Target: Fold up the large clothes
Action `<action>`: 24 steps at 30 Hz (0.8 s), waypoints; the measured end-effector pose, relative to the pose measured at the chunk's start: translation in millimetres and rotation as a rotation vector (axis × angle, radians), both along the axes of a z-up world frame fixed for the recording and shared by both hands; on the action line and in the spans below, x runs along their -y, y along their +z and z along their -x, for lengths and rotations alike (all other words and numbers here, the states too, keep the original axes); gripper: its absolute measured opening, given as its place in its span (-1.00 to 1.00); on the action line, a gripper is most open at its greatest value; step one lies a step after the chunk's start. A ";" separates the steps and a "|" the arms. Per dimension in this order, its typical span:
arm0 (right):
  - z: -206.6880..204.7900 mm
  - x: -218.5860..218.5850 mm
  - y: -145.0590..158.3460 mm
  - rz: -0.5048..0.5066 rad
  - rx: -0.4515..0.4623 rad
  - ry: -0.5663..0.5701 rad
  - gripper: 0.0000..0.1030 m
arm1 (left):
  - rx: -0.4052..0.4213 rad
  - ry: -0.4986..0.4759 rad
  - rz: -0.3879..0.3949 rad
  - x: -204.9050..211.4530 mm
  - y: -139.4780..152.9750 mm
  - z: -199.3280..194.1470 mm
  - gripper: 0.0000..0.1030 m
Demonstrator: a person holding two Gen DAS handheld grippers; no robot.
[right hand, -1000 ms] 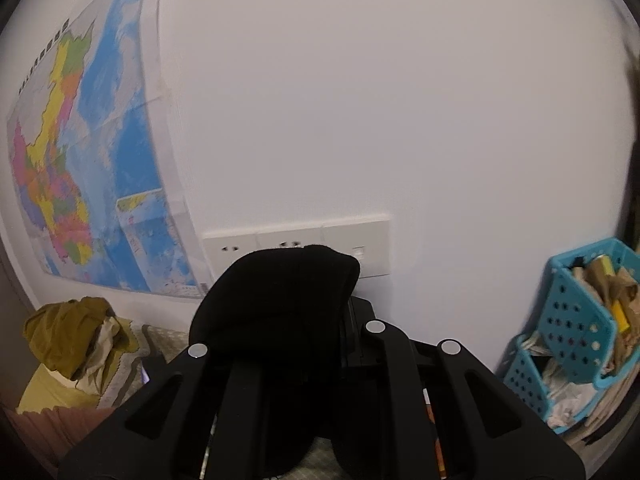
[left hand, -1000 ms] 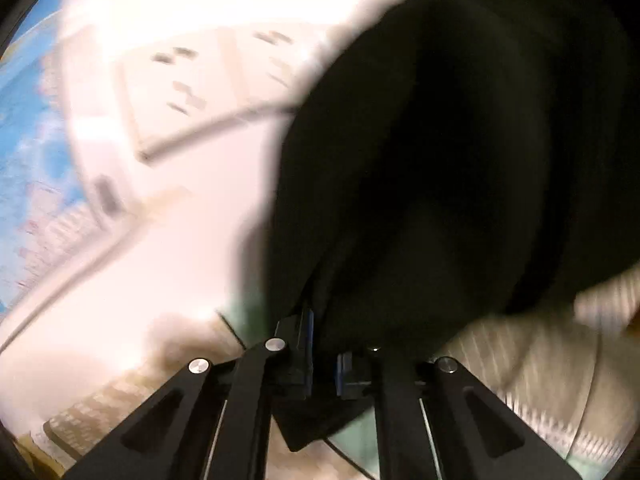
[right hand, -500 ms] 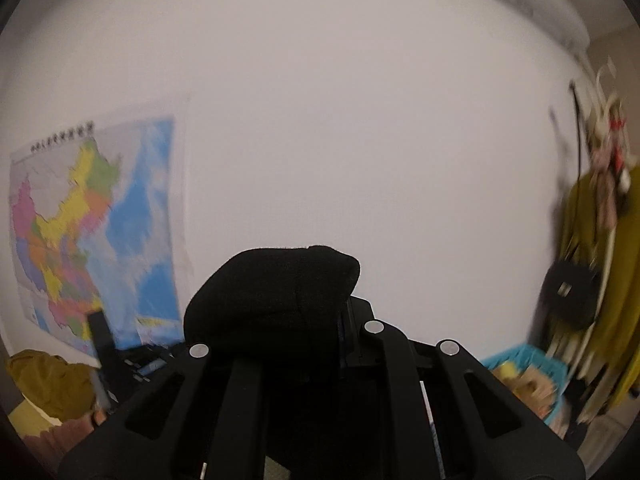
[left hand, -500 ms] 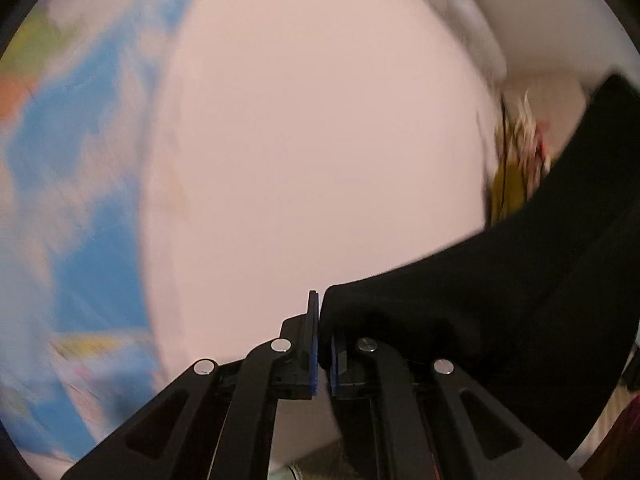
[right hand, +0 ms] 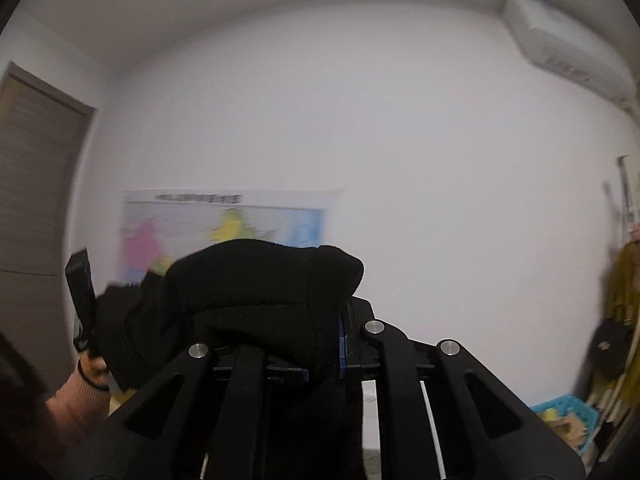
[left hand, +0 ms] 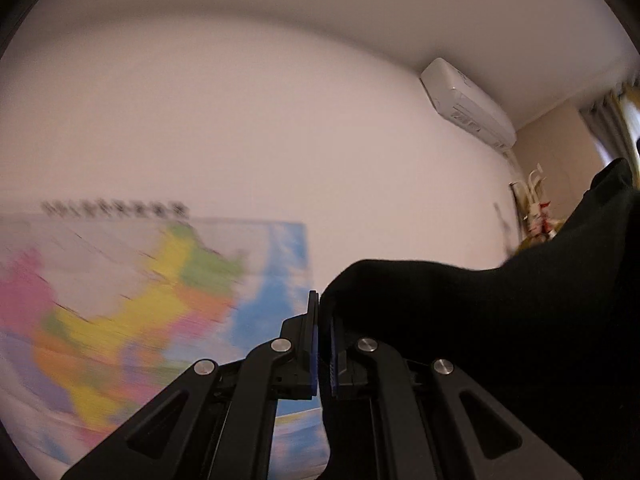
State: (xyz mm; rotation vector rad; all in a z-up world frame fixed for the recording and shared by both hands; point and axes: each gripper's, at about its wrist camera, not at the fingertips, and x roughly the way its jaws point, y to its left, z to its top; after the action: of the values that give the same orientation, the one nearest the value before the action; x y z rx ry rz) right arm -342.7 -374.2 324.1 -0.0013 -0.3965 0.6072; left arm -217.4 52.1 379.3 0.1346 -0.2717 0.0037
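wall map (left hand: 132, 312) smeared by motion blur, title characters unreadable. black garment (left hand: 500, 320) runs off the right and bottom edges. in the right wrist view it drapes over the right gripper (right hand: 320, 356), hiding the fingertips.

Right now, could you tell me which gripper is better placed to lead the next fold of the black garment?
Probably the left gripper: its jaws pinch a clean edge of the garment, which stretches away rightward. The right gripper is buried under a bunched wad of cloth, so its hold is hard to judge.
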 end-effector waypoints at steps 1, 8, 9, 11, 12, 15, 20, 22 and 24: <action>4.3 -4.9 -1.2 0.015 -0.011 0.033 -0.81 | 0.003 0.036 -0.014 -0.4 -1.2 15.7 -0.94; -54.8 -54.1 -34.6 0.113 -0.197 0.255 -0.78 | -0.223 0.201 -0.043 -23.1 -36.7 13.7 -0.94; -79.8 -66.9 -43.4 0.130 -0.253 0.274 -0.78 | -0.285 0.216 -0.029 -30.9 -50.8 0.3 -0.94; -139.9 -94.1 -67.6 0.153 -0.388 0.303 -0.77 | -0.439 0.242 0.016 -52.0 -91.6 -42.8 -0.94; -172.1 -106.9 -82.8 0.163 -0.447 0.302 -0.77 | -0.499 0.250 0.036 -60.6 -113.6 -61.5 -0.94; -263.0 -155.0 -140.4 0.242 -0.649 0.294 -0.77 | -0.712 0.252 0.147 -98.0 -201.6 -126.3 -0.95; -389.1 -238.3 -252.6 0.370 -0.936 0.175 -0.77 | -1.015 0.307 0.239 -130.7 -346.7 -221.1 -0.95; -418.1 -252.9 -288.9 0.399 -1.007 0.142 -0.77 | -1.075 0.316 0.269 -140.2 -369.0 -241.3 -0.95; -442.6 -255.6 -301.3 0.342 -1.078 0.158 -0.77 | -1.101 0.310 0.288 -149.9 -375.4 -258.0 -0.95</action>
State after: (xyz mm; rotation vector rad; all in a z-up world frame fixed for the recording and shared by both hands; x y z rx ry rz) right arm 99.8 -118.6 22.8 0.0299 0.7587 0.7372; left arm 40.6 201.9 3.9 -0.1196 0.8494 0.2680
